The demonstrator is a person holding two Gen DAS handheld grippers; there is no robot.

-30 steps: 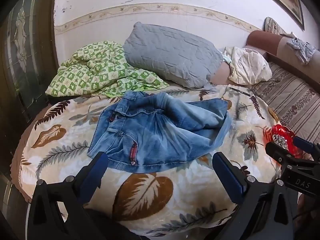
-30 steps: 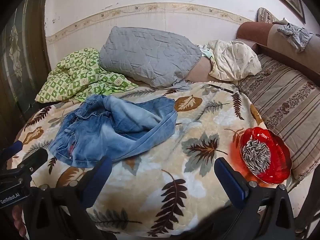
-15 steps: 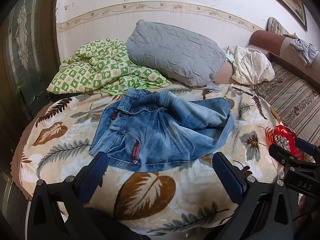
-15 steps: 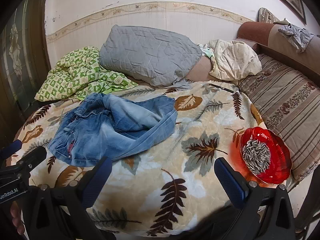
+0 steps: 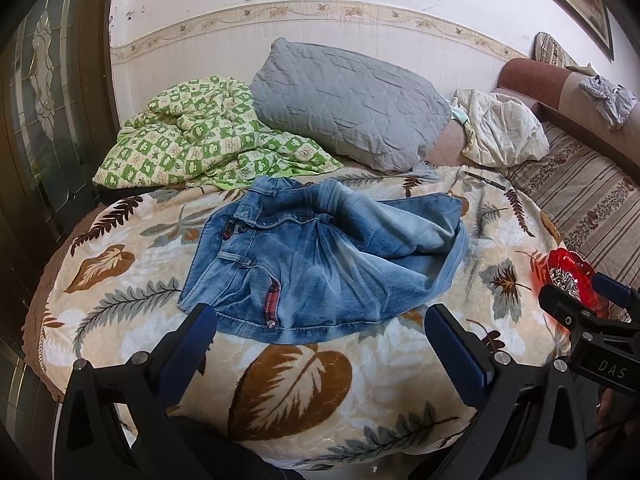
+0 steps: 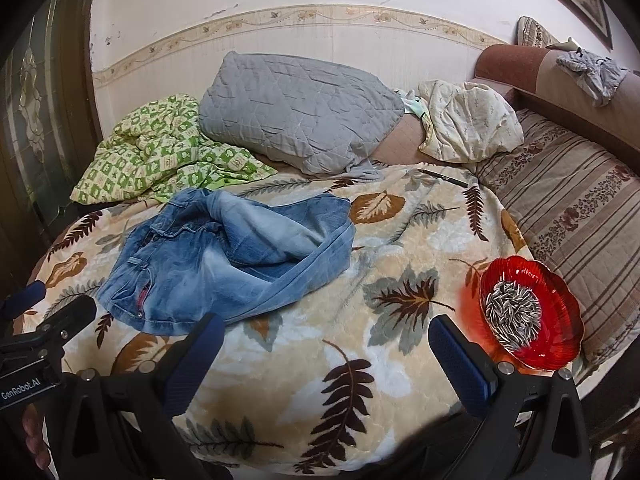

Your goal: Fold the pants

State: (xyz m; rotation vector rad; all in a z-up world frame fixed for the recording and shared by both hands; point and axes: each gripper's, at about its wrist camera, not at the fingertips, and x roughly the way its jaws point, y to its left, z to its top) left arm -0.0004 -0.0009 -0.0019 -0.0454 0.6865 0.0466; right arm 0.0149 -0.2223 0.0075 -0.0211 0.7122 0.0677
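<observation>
Soft, even daylight, shadows faint. Both views stay sharp at centre, bow strongly toward the edges, and go black in the corners.

I see the faded blue jeans [image 5: 320, 264] lying crumpled on my leaf-print blanket [image 5: 288, 384], waistband toward the left, legs bunched and doubled over to the right, a red-trimmed pocket facing up.

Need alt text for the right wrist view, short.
Crumpled blue jeans lie unfolded on a leaf-print blanket covering a bed, left of centre. The open right claw hovers empty in the foreground, beside a red bowl of sunflower seeds at right; a grey pillow rests by the wall.
</observation>
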